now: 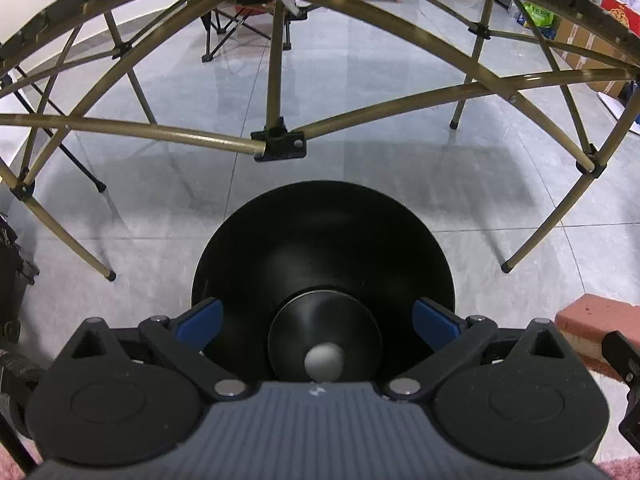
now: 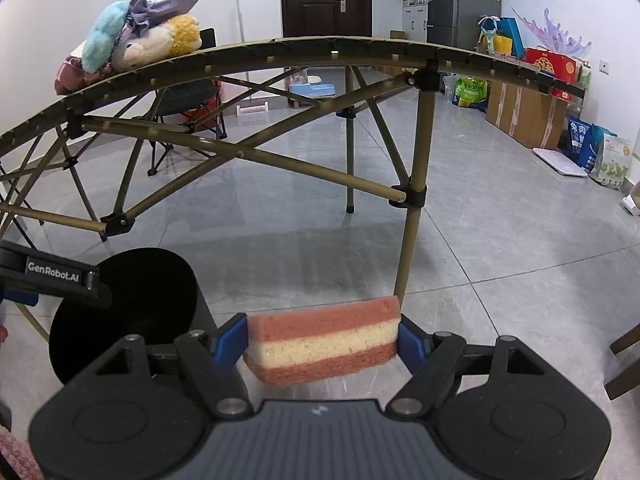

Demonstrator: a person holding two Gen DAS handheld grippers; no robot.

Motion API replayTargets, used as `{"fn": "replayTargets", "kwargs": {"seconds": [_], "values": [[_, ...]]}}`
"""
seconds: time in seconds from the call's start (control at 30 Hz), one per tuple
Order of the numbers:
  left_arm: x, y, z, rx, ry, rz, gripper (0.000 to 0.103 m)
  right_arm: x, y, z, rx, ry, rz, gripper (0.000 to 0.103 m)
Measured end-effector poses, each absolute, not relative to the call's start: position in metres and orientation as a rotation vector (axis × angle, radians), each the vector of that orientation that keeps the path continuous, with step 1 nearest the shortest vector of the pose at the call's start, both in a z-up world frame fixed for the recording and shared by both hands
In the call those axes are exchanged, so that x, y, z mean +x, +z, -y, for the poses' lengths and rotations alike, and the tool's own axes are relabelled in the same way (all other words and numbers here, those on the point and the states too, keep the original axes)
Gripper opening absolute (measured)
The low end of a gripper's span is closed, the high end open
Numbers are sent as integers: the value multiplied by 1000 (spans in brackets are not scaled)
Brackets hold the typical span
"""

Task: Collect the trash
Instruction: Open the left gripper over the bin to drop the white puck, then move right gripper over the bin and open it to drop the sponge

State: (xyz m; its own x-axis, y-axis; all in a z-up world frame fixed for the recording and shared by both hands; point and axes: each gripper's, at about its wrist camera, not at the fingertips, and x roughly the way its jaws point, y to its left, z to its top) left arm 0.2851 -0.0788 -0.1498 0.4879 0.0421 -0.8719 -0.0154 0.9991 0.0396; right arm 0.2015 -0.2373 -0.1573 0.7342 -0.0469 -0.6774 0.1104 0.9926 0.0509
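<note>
The big folding table (image 2: pixel 280 46) stands over the grey floor (image 2: pixel 500 240), with soft toys (image 2: pixel 140 36) piled at its far left edge. Under its near edge sits my black trash bin (image 1: pixel 324 248), mouth up so things can drop straight in. My left gripper (image 1: pixel 318 320) hangs right above that mouth with its jaws spread wide and nothing between them. A small grey ball (image 1: pixel 325 362) lies at the bottom of the bin. My right gripper (image 2: pixel 323 344) pinches a pink and yellow sponge (image 2: pixel 324 346) by its two ends, just beside the bin. I think the sponge goes in next.
</note>
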Motion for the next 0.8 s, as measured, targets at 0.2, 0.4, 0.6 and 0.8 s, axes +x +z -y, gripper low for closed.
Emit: {"fn": "replayTargets", "kwargs": {"seconds": [0.2,0.4,0.6,0.8], "values": [[284,-150,77,31,38,-1066,103,201,-156,236,85,-83,-740,76],[282,-149,75,31,42,-1069,103,200,-154,232,79,-76,-738,76],[279,-145,71,30,42,-1056,103,200,-152,225,69,-63,-736,76],[275,-141,64,24,49,-1046,103,200,-148,215,56,-46,-729,76]]}}
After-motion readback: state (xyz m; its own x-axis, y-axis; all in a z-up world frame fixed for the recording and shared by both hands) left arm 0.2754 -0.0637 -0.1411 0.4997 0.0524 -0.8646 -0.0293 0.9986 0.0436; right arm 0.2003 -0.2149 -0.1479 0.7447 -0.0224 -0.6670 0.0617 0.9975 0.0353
